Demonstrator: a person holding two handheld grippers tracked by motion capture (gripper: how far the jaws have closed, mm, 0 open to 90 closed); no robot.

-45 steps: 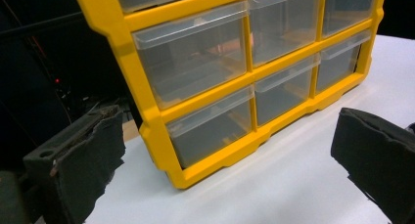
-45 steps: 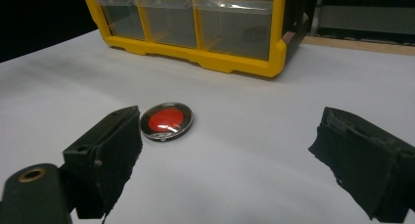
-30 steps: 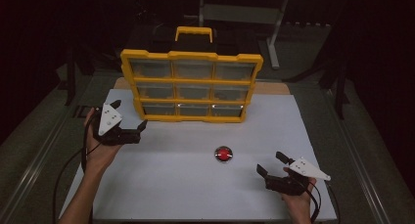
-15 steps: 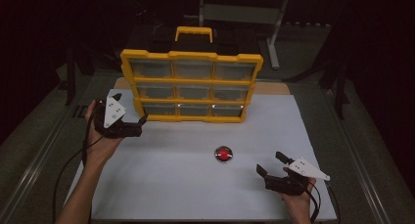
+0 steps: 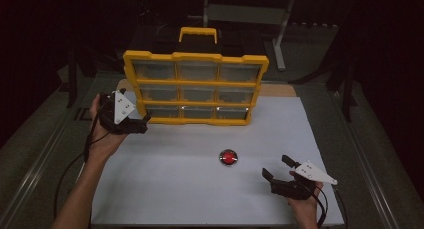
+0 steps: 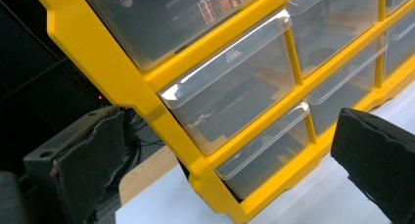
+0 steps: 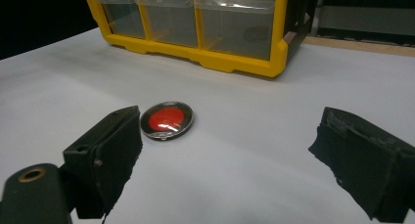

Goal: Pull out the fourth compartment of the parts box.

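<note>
The yellow drawer organizer (image 5: 195,89) stands upright at the back of the white table (image 5: 175,189). Left gripper (image 5: 142,125) is up by its bottom-left corner, jaws apart and empty. Right gripper (image 5: 277,168) is also gaping, near a red button (image 5: 228,157).

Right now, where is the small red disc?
In the high view the red disc lies flat on the white table, right of centre, in front of the yellow drawer cabinet and just left of the open right tongs.

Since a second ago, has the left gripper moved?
Yes. The left gripper has moved right and up the view, closer to the organizer's bottom-left corner; the red disc stayed put.
</note>
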